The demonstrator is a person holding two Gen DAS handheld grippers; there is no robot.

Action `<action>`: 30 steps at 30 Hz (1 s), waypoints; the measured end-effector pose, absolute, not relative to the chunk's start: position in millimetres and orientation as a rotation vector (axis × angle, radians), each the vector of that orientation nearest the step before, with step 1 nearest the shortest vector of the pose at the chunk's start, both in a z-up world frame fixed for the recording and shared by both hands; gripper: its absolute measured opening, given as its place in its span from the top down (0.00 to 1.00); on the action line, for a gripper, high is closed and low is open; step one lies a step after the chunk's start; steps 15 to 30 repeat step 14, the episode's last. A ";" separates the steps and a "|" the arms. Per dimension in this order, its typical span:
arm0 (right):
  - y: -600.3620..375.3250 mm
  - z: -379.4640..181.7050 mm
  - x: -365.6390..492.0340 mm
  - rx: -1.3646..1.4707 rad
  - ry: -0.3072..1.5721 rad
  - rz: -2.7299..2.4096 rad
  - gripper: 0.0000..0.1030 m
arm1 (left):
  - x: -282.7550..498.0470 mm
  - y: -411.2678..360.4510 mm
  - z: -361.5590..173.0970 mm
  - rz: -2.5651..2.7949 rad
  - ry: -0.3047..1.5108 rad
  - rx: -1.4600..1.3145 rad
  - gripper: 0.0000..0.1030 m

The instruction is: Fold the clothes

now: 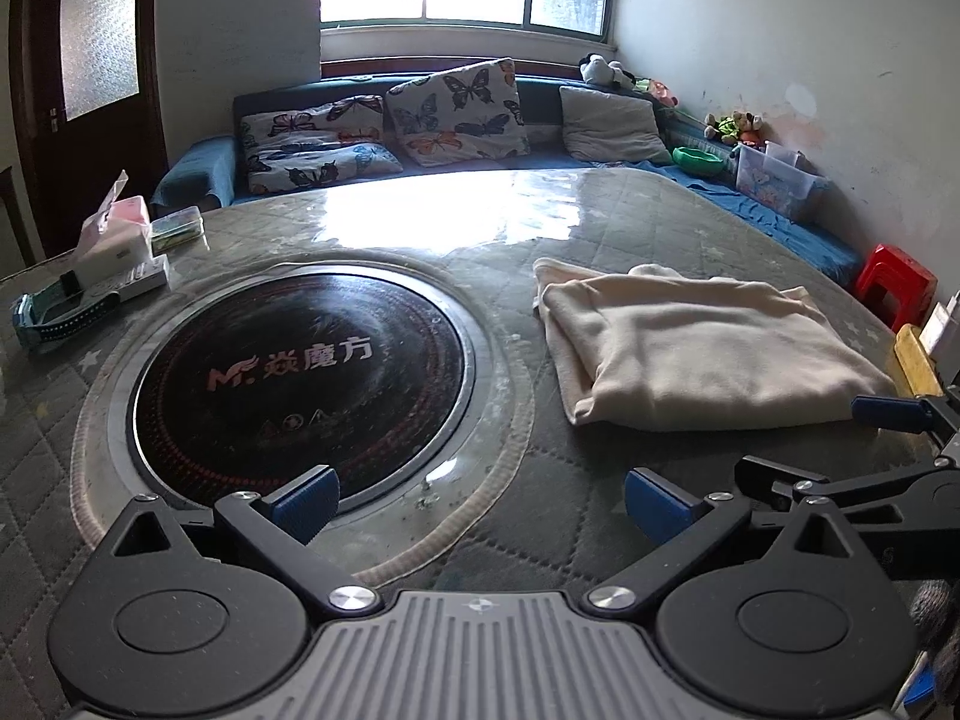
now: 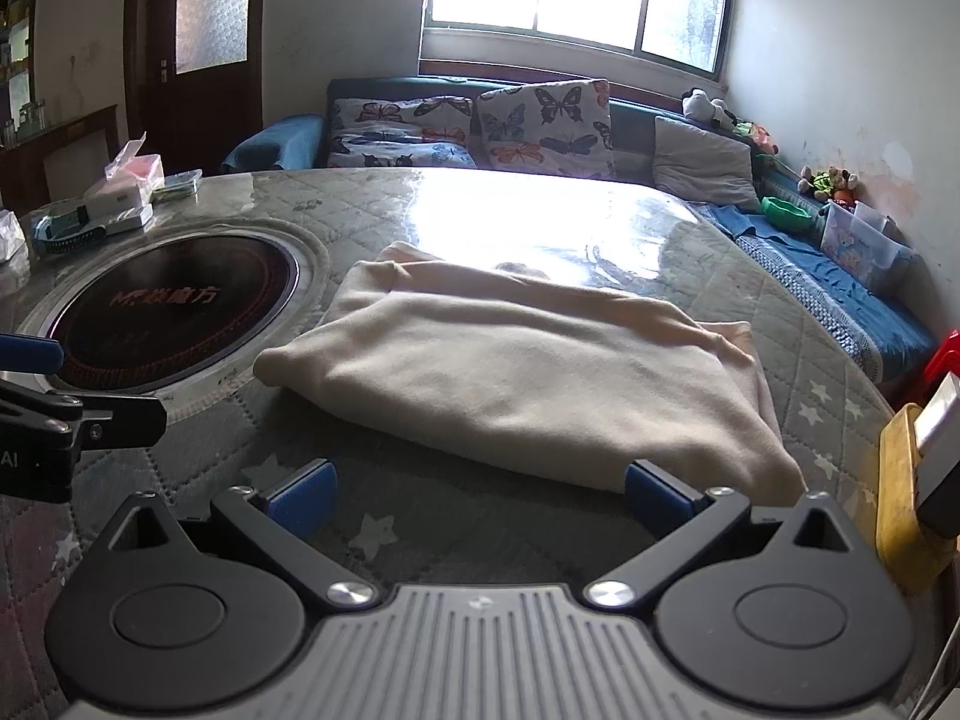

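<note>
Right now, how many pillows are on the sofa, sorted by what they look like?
Butterfly pillows: 3, the long bottom one, the one lying on it and the upright square one
Plain grey pillow: 1
Total: 4

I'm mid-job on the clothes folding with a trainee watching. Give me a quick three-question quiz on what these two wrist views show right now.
1. True or false: the cream garment is gripped by the right tongs.
2. What lies left of the garment on the table? A) the round black cooktop B) a laundry basket C) a laptop
3. Fill in: both the left tongs and the right tongs stand ____.

Key:
1. False; the garment lies folded on the table, just ahead of the empty right tongs.
2. A
3. open
</note>
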State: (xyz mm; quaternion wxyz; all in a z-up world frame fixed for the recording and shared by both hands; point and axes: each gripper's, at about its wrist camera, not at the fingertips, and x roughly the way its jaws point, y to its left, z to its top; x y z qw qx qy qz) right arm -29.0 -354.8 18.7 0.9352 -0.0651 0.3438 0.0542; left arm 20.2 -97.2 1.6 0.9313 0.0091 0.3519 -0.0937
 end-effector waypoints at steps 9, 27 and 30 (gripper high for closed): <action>-349.3 16.4 -35.0 -0.139 0.704 0.125 0.00 | 13.6 -96.4 -3.9 -0.186 0.727 0.024 0.00; -347.8 14.1 -37.1 -0.140 0.711 0.129 0.00 | 10.3 -100.2 -5.5 -0.191 0.723 0.033 0.00; -347.8 14.1 -37.1 -0.140 0.711 0.129 0.00 | 10.3 -100.2 -5.5 -0.191 0.723 0.033 0.00</action>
